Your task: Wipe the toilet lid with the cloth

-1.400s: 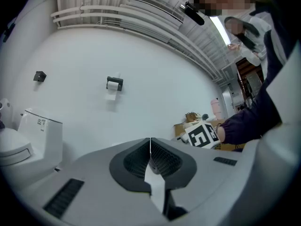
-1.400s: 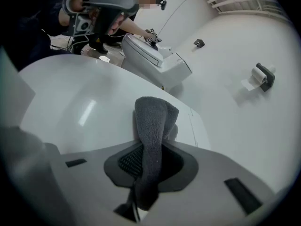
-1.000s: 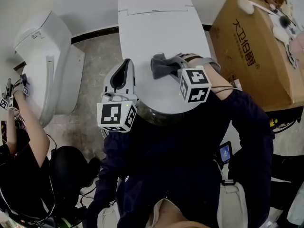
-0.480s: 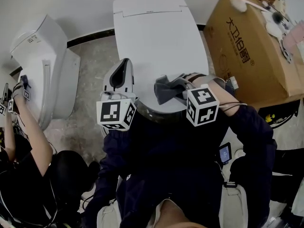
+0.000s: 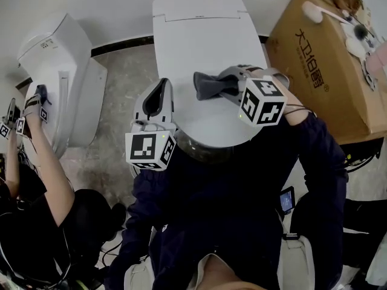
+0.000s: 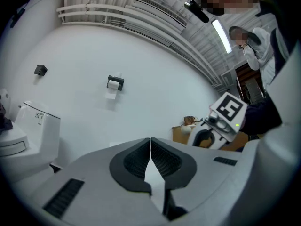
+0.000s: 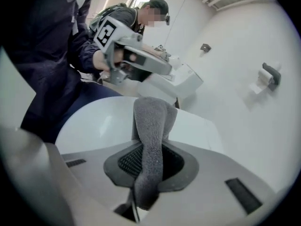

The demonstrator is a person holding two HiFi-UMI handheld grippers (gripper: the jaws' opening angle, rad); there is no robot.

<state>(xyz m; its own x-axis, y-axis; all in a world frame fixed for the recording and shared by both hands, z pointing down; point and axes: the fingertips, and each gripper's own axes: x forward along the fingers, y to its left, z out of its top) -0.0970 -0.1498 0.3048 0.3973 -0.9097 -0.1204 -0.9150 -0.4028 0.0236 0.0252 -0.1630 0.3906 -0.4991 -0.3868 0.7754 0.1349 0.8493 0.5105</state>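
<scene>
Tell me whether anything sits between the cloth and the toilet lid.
Nothing visible does. The right gripper holds the grey cloth over the closed lid, whose white top is bare. The left gripper, shut and empty, is off to the cloth's left.

Holds both grippers out ahead, mid-frame.
Points the left gripper [image 5: 162,84] up the frame at centre left, jaws pressed together on nothing, marker cube nearest the body. Reaches the right gripper [image 5: 226,84] in from the right, jaws turned leftward and clamped on the cloth [image 5: 205,84]. Bends the dark-sleeved right arm [image 5: 315,153] and left arm [image 5: 142,204] back toward the lower centre.
</scene>
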